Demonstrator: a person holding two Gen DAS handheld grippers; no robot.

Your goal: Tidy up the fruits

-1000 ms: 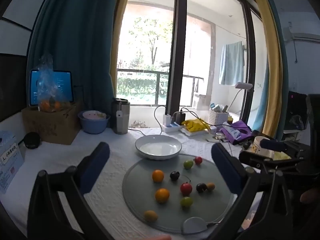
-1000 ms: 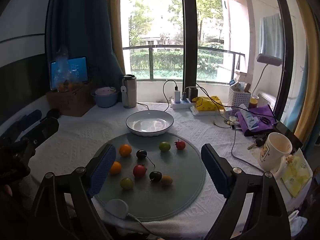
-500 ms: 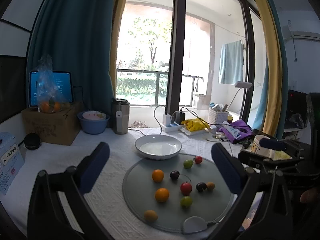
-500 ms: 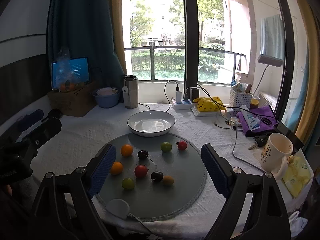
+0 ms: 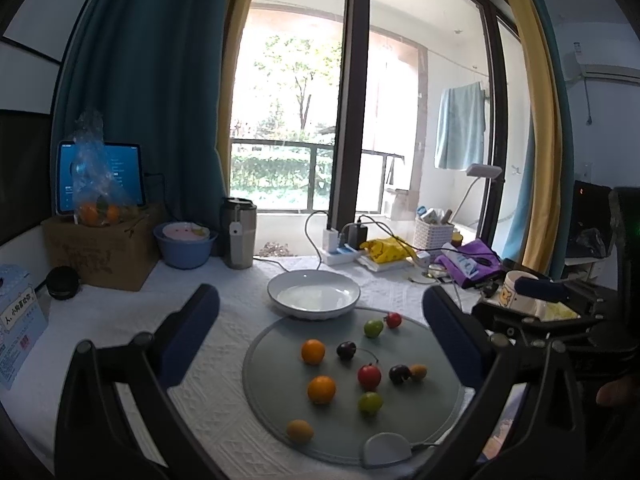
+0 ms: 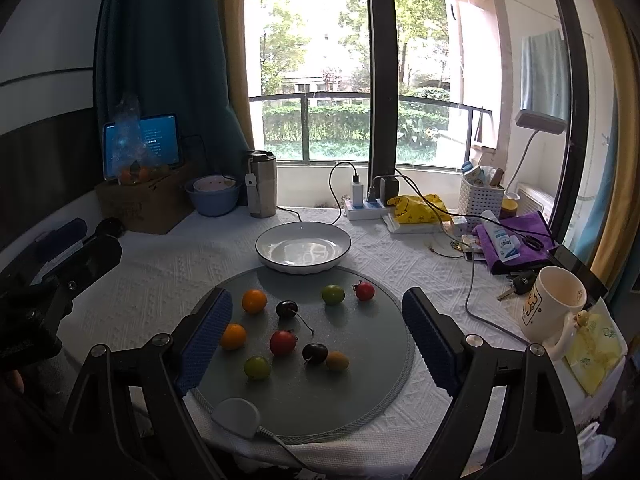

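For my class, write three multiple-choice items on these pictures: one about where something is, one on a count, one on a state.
1. Where is the white bowl?
A. on the cardboard box
B. just beyond the grey mat's far edge
C. inside the mug

2. How many green fruits lie on the mat?
A. two
B. five
C. none

3. What is in the right gripper?
A. a cherry
B. the mug
C. nothing; it is open

Answers:
1 B, the bowl sits on the cloth at the mat's far edge.
2 A, one green fruit far, another near.
3 C, its jaws stand wide apart with nothing gripped.
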